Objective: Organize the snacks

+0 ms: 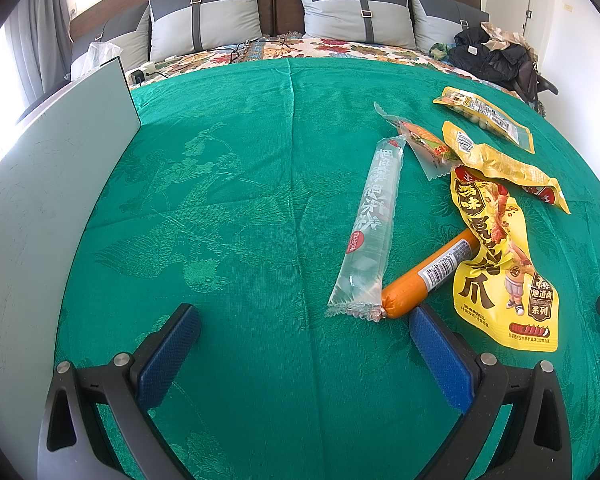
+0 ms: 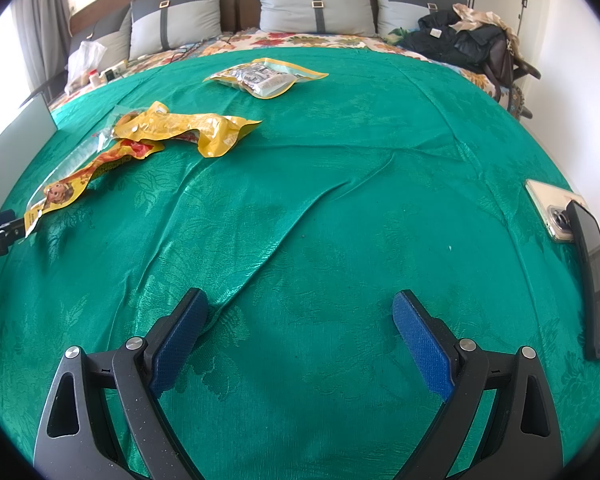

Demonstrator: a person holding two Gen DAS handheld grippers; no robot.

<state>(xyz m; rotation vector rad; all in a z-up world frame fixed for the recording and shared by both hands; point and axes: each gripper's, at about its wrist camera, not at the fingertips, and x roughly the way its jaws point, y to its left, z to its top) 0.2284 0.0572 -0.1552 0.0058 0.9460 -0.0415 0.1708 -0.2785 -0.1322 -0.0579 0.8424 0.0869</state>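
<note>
Snacks lie on a green cloth (image 1: 240,200). In the left wrist view: a clear tube pack (image 1: 370,228), an orange sausage (image 1: 428,276), a large yellow pouch (image 1: 500,264), a crumpled yellow pouch (image 1: 500,164), a small red-orange pack (image 1: 424,142) and a far yellow bag (image 1: 484,118). My left gripper (image 1: 304,320) is open and empty, its right finger close to the sausage's end. My right gripper (image 2: 300,308) is open and empty over bare cloth. The right wrist view shows the yellow pouches (image 2: 188,128) at left and the far bag (image 2: 266,76).
A pale upright panel (image 1: 40,200) stands at the left. Two phones (image 2: 592,272) lie at the right edge. Pillows (image 1: 204,16) and dark clothes (image 1: 488,56) are at the back. The cloth has folds (image 2: 300,208) in the middle.
</note>
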